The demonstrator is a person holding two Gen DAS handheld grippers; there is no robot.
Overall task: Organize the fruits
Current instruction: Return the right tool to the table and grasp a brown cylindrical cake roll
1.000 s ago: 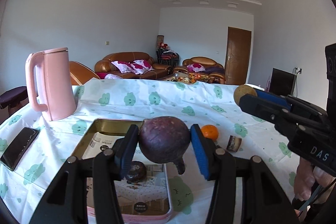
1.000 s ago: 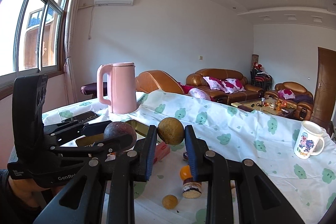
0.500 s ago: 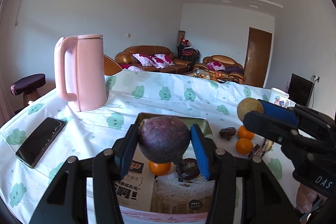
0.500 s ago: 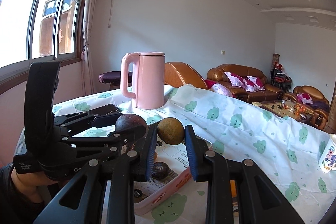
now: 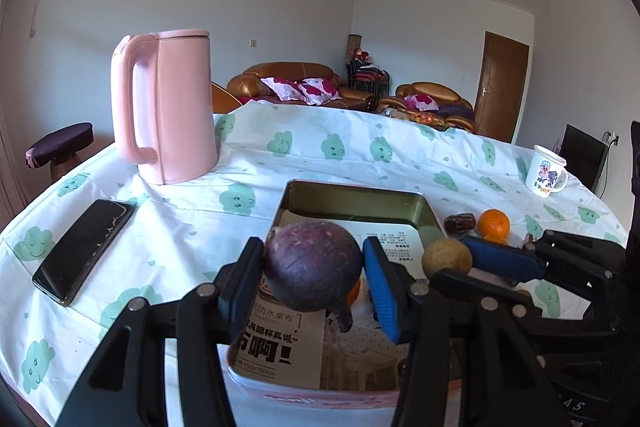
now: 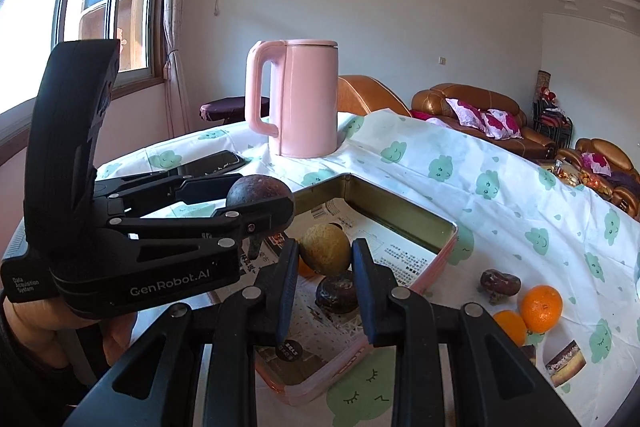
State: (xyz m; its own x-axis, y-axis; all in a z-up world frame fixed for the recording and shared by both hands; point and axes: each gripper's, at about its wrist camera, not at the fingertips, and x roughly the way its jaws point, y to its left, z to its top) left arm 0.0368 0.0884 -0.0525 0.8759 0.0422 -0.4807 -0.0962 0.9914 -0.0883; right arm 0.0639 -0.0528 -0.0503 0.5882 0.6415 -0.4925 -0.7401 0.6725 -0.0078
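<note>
Both grippers are loaded: the left gripper (image 5: 314, 277) is clamped on a dark purple fruit (image 5: 313, 265) at frame center, and the right gripper (image 6: 325, 259) is pinched tight on a small tan fruit (image 6: 325, 248). Both fruits hang right over the open tin tray (image 5: 427, 207), which lies straight below and ahead of the fingers. Looks like the drop is basically straight down, left hand a touch nearer the tray's near end, with oranges (image 6: 540, 308) waiting on the cloth at lower right.

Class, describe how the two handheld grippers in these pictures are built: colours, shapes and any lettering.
Both are black plastic with angular, truss-like arms and silver rivets. The left gripper and the right gripper carry ribbed blue pads on their fingers. The left one's body reads "GenRobot.AI" and "Data Acquisition System" in white.
</note>
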